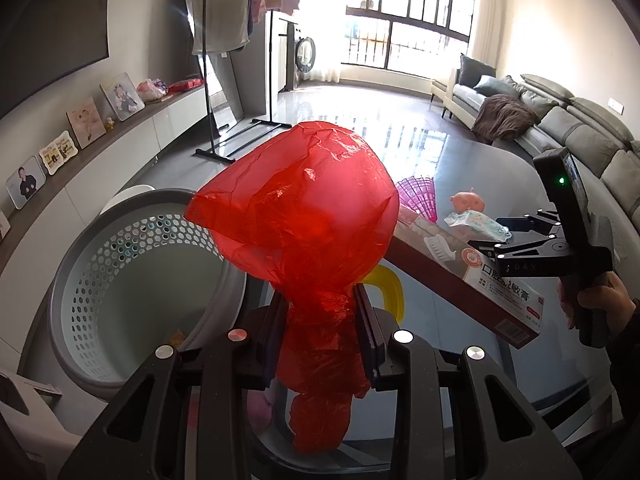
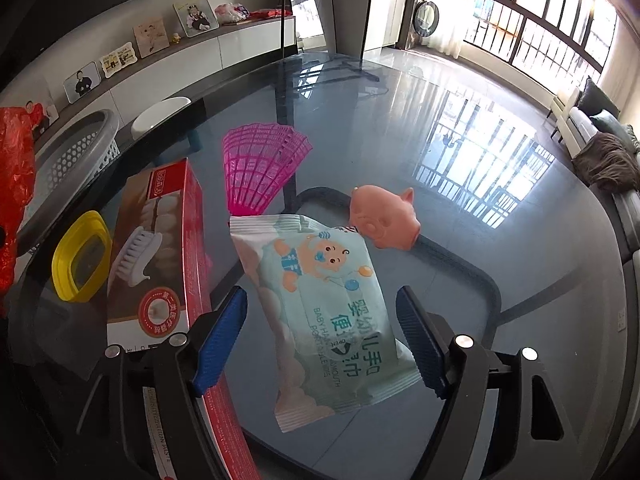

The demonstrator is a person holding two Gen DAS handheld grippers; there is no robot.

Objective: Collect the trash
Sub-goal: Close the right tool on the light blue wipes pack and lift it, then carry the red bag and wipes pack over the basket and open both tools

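My left gripper [image 1: 320,300] is shut on the twisted neck of a red plastic bag [image 1: 296,208]. The bag balloons above the fingers, beside a grey perforated basket [image 1: 80,280] on the left. In the right wrist view a pale green wet-wipes pack [image 2: 320,280] lies on the glass table [image 2: 440,140]. My right gripper [image 2: 320,292] is open and straddles the pack, its blue pads clear of both sides. A red toothpaste box [image 2: 168,240] lies to the left of the pack. The right gripper [image 1: 490,234] also shows in the left wrist view, held by a hand.
On the table also lie a yellow plastic ring [image 2: 80,256], a pink lattice fan piece [image 2: 260,164] and a pink pig toy [image 2: 384,220] touching the pack's far corner. A white stool [image 2: 160,114], a photo shelf and a grey sofa [image 1: 580,132] surround the table.
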